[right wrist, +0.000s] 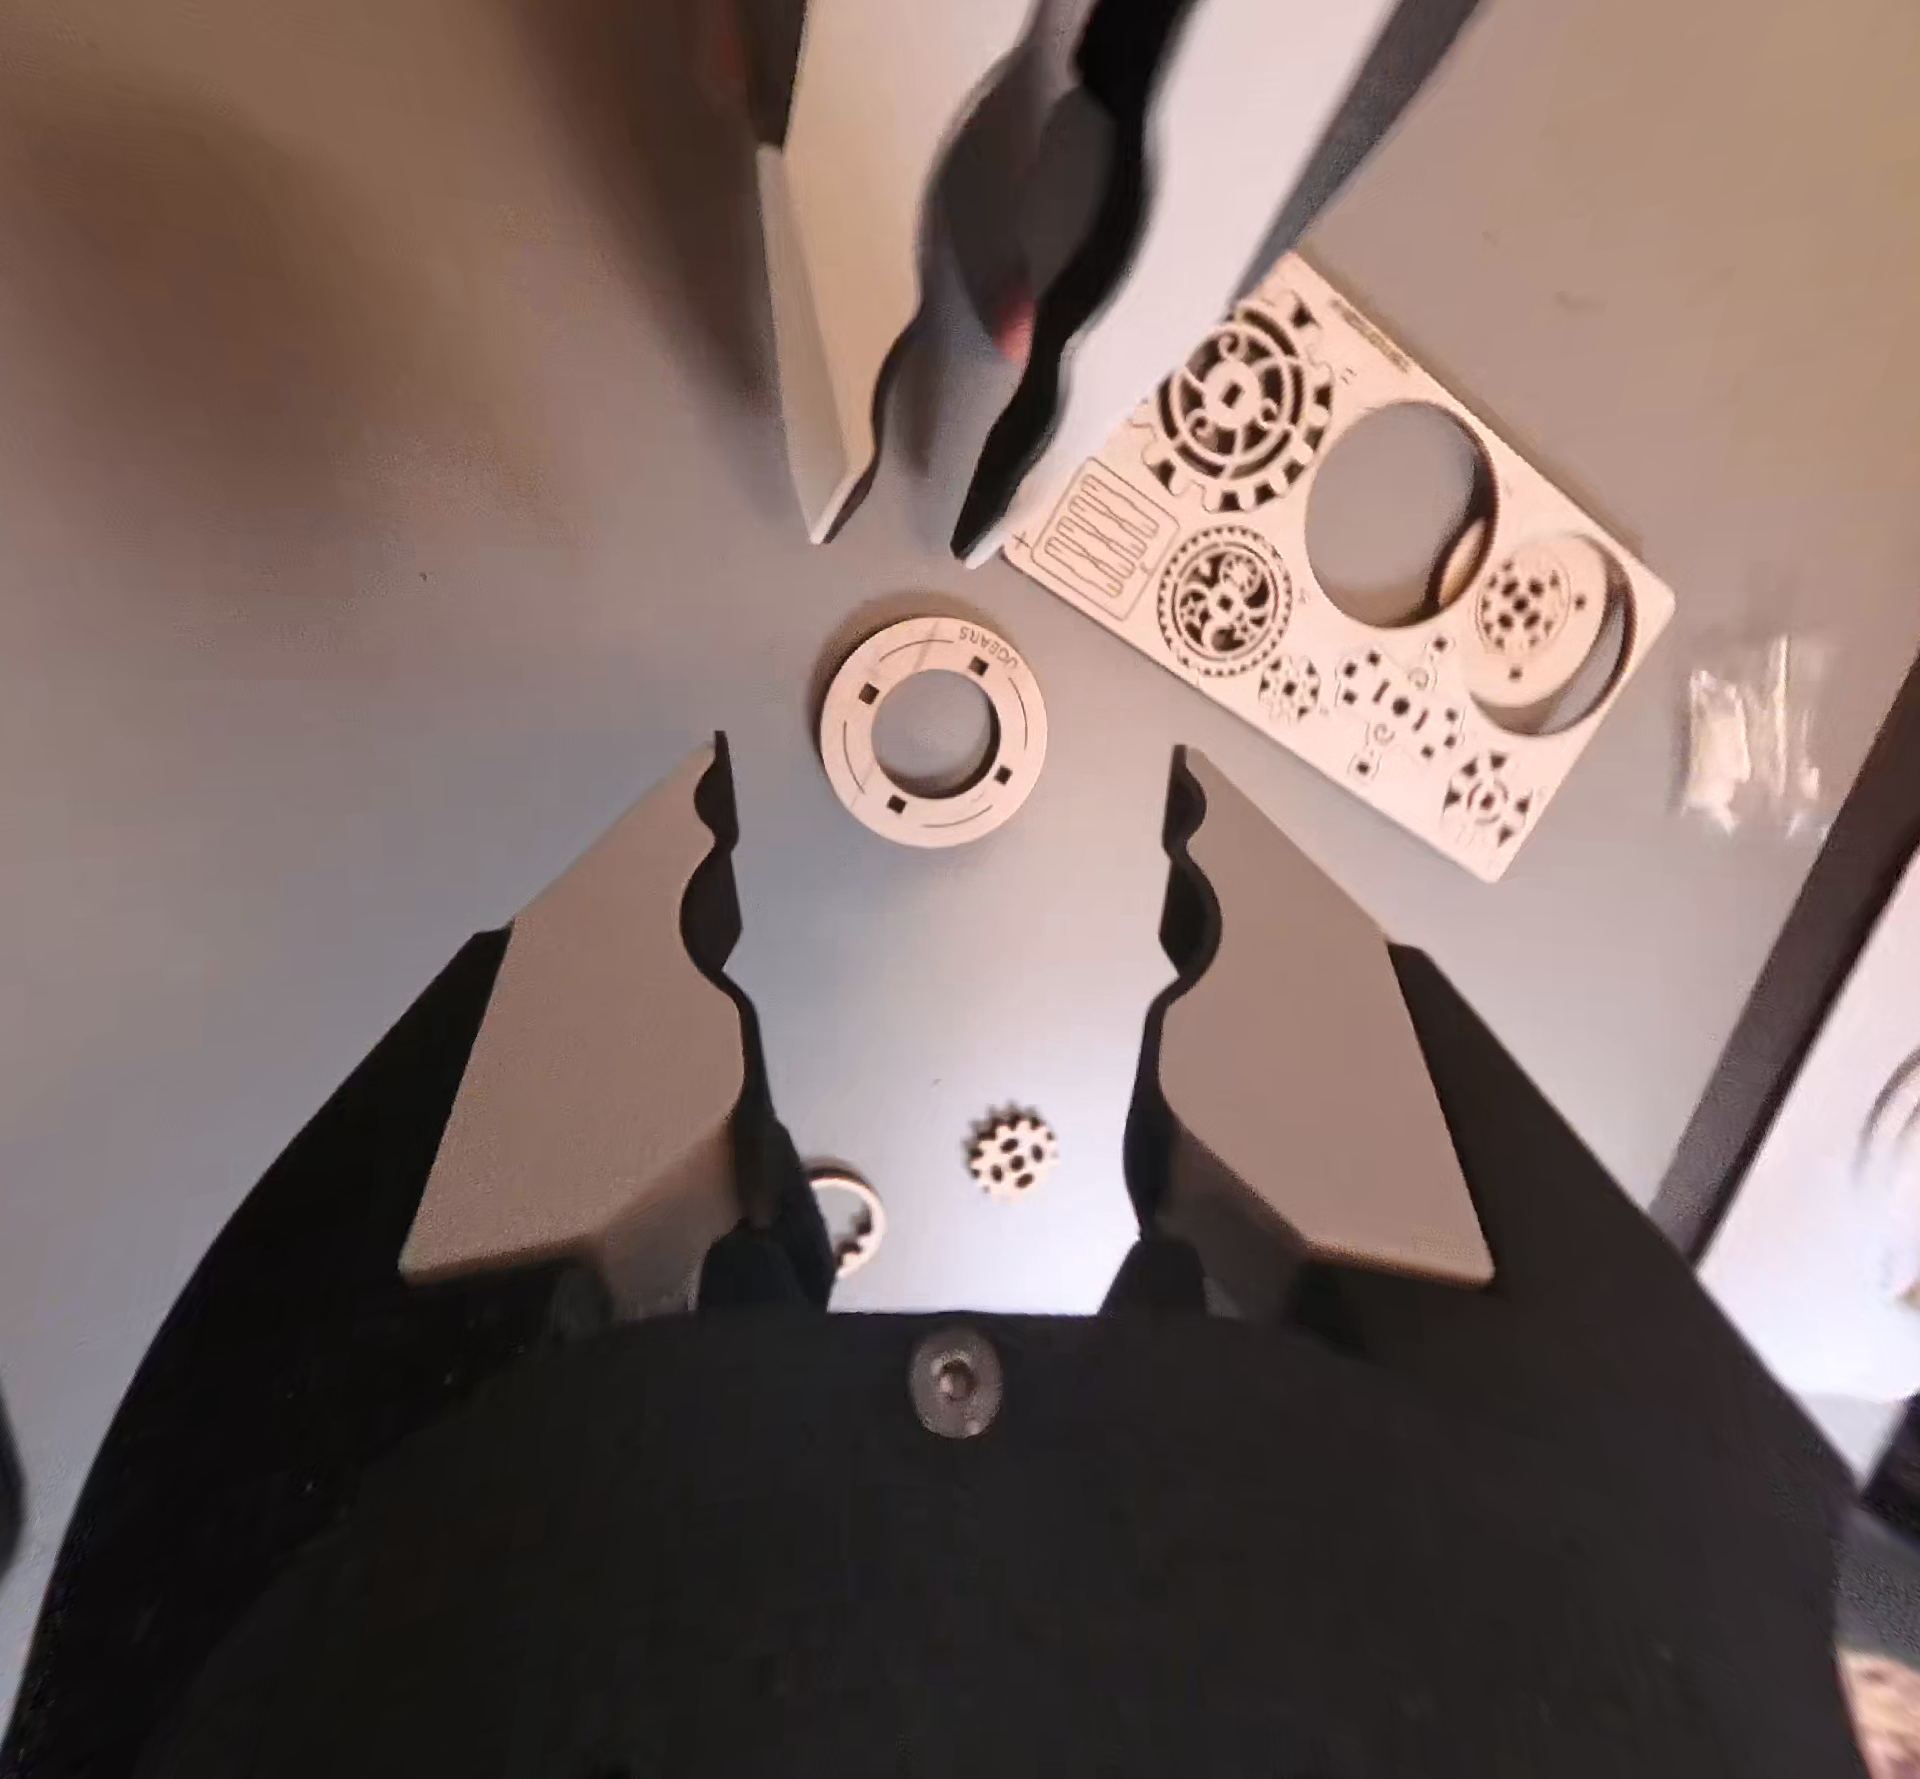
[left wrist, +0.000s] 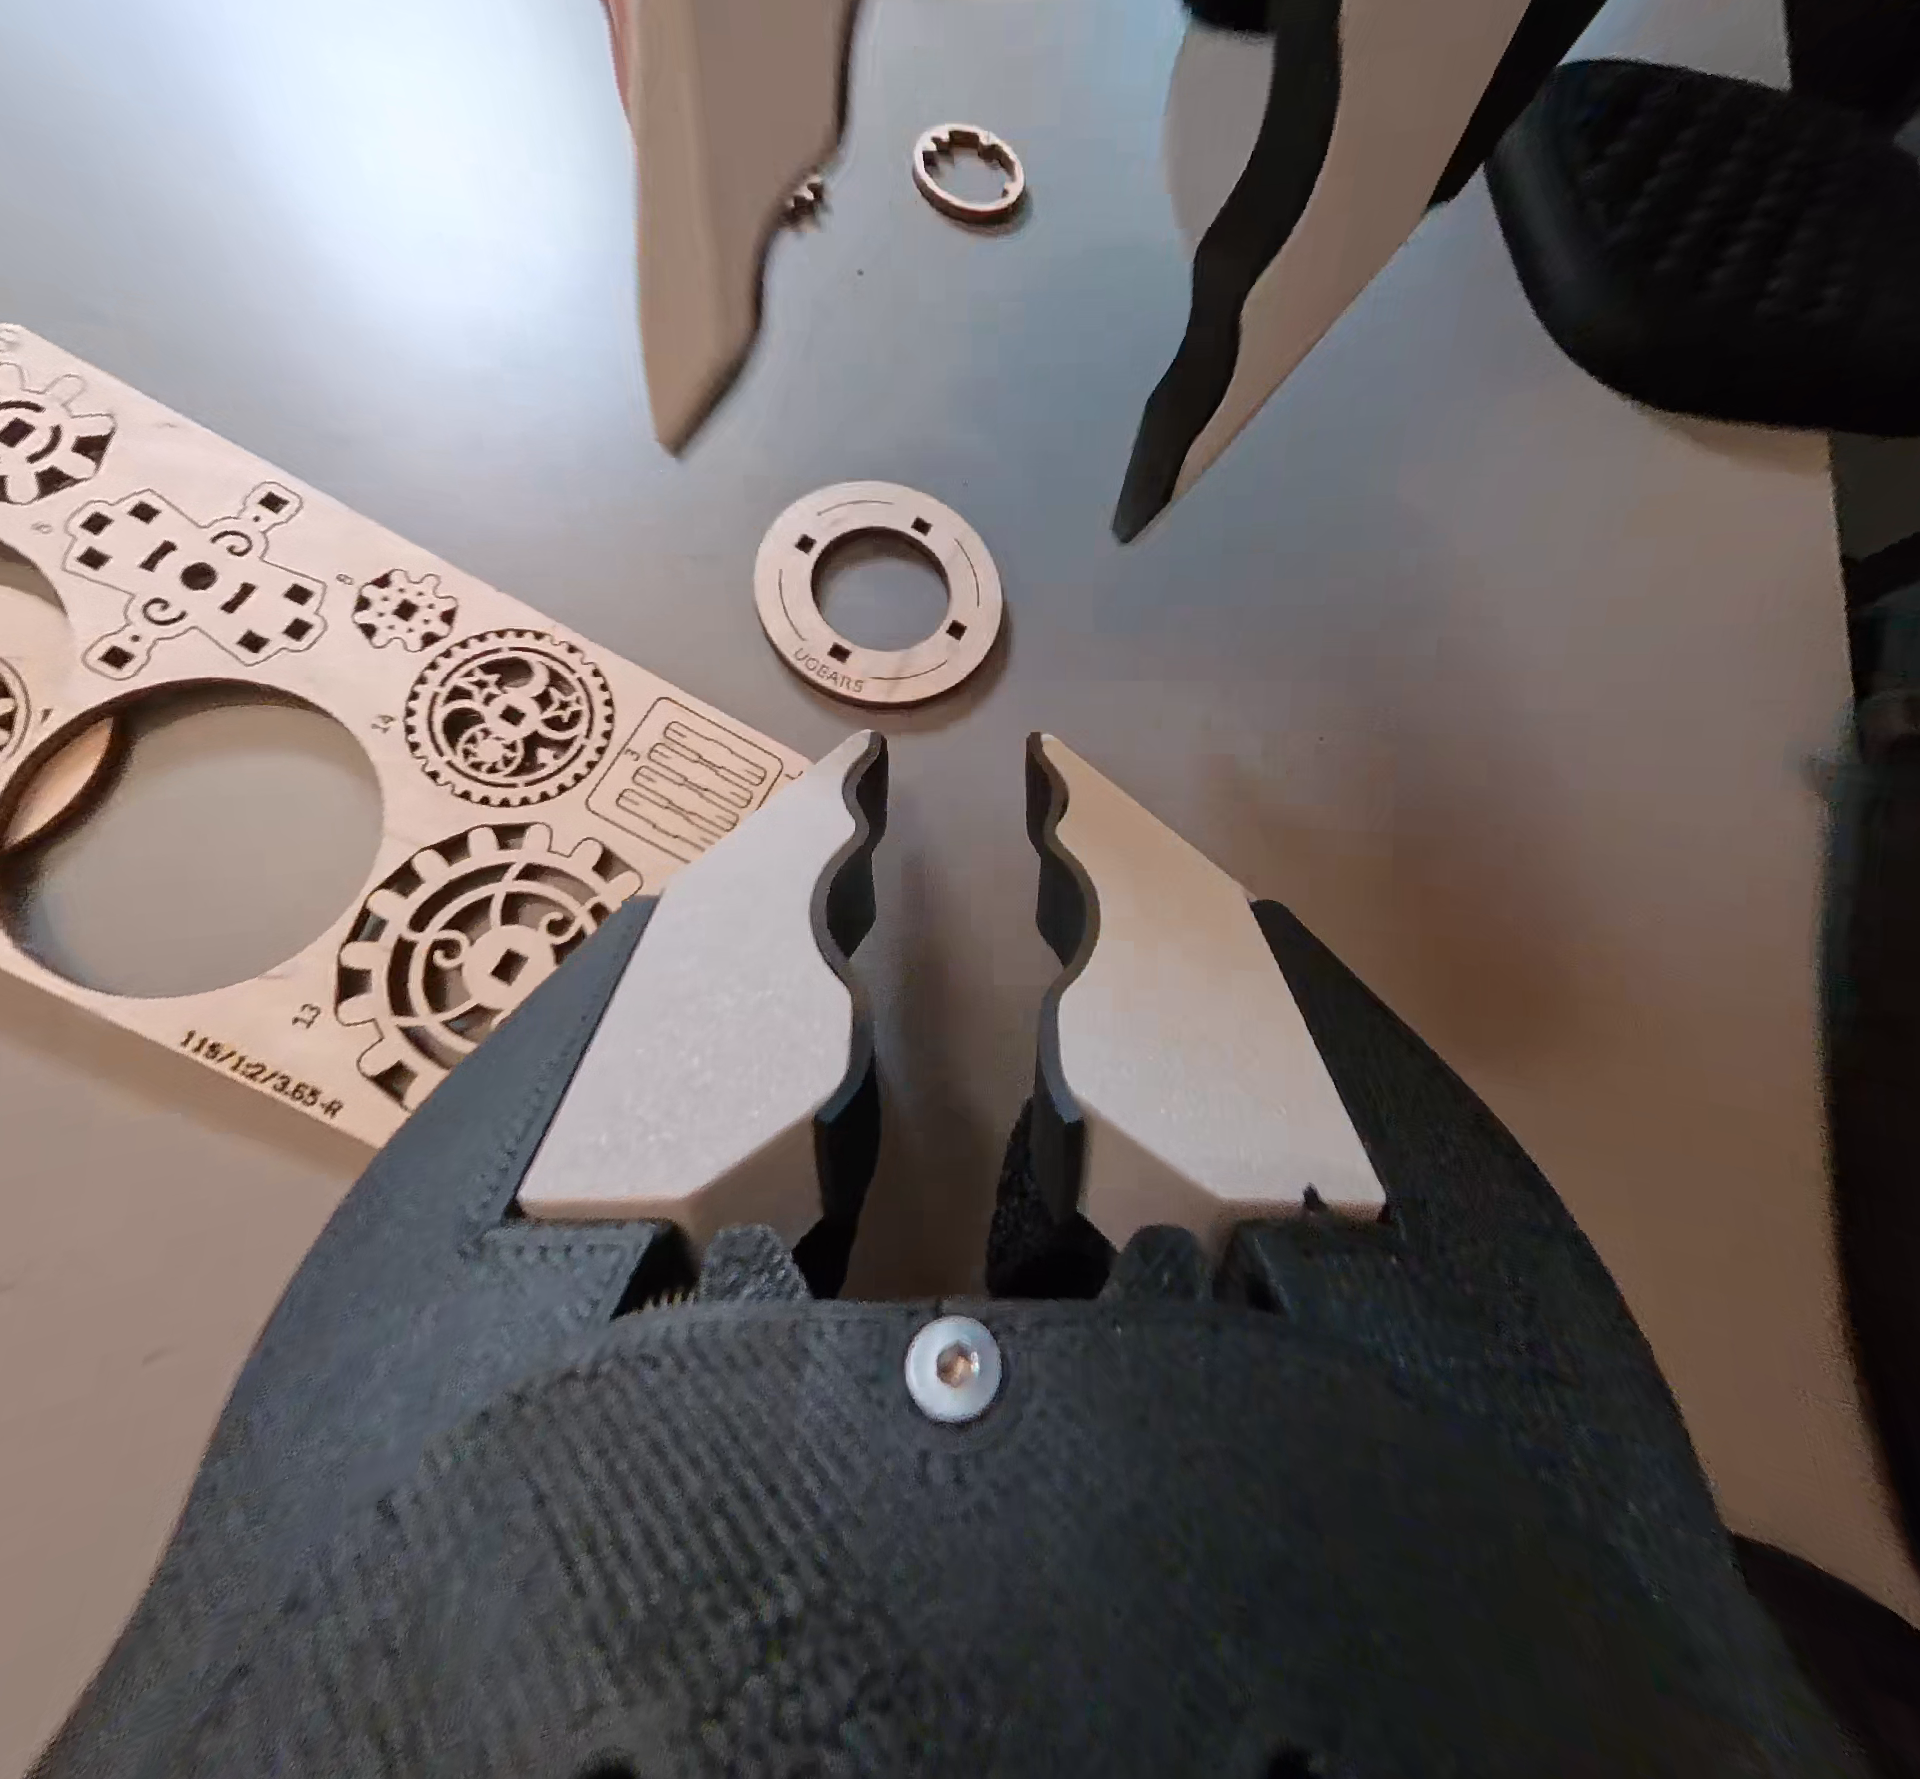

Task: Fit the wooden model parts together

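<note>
Left claw point(left wrist: 956, 753) narrowly parted, empty, over smooth grey tabletop point(left wrist: 312, 119). Wooden ring point(left wrist: 879, 604) flat just beyond its tips. Parts sheet point(left wrist: 343, 773) to its left. Right claw point(left wrist: 899, 493) wide apart, empty, past the ring. Small toothed ring point(left wrist: 968, 174) and little gear point(right wrist: 1010, 1154) farther. Black chair point(left wrist: 1704, 233) at the tabletop's edge.

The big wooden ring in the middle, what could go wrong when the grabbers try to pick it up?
1. The big wooden ring lies flat on the smooth table, so the fingertips might slide over it or push it away.
2. The left gripper and right gripper point at it from opposite sides and could bump together.
3. The small gear and toothed ring lie loose near the right gripper and might get knocked away.
</note>
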`<action>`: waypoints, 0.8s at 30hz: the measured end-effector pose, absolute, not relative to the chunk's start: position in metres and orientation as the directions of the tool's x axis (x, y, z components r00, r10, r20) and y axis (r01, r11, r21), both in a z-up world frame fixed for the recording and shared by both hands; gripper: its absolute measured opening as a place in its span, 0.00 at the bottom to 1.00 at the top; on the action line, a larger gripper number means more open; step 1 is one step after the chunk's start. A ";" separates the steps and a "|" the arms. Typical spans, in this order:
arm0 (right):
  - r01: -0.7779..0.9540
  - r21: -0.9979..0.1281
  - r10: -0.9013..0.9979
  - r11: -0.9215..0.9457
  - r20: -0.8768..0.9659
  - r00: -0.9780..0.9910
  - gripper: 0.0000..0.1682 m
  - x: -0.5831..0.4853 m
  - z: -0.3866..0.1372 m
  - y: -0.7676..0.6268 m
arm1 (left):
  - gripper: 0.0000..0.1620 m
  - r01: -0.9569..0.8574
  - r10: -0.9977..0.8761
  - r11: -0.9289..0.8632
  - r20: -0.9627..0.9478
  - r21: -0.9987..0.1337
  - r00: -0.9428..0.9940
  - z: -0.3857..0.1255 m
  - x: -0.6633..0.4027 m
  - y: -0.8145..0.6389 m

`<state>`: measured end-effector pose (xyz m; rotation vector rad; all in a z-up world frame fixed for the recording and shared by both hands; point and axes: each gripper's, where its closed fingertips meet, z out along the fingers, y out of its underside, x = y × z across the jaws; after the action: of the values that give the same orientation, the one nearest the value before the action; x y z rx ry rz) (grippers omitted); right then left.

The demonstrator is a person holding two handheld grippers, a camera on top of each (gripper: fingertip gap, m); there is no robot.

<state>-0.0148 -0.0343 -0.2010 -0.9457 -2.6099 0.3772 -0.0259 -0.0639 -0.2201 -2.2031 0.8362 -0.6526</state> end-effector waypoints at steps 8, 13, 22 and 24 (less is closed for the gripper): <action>0.832 -0.536 0.986 0.144 0.010 -0.164 0.44 0.000 -0.223 -0.033 | 0.13 -0.419 -0.703 -0.551 0.131 -0.721 0.699 -0.223 -0.028 -0.055; 0.848 -0.522 0.996 0.090 0.039 -0.081 0.39 -0.011 -0.235 -0.039 | 0.13 -0.408 -0.629 -0.559 0.049 -0.722 0.776 -0.217 -0.059 -0.045; 0.667 -0.377 0.745 0.642 0.102 -0.659 0.30 -0.013 -0.226 -0.020 | 0.22 -0.426 -0.573 -0.561 -0.038 -0.710 0.819 -0.217 -0.095 -0.040; 0.603 -0.359 0.665 0.712 0.070 -0.744 0.30 -0.014 -0.218 -0.006 | 0.24 -0.427 -0.571 -0.563 -0.041 -0.708 0.820 -0.220 -0.096 -0.038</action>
<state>-0.0142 -0.0059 -0.2182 -1.0199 -2.7246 0.4698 -0.0965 -0.0380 -0.2196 -2.2527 0.7276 -0.2482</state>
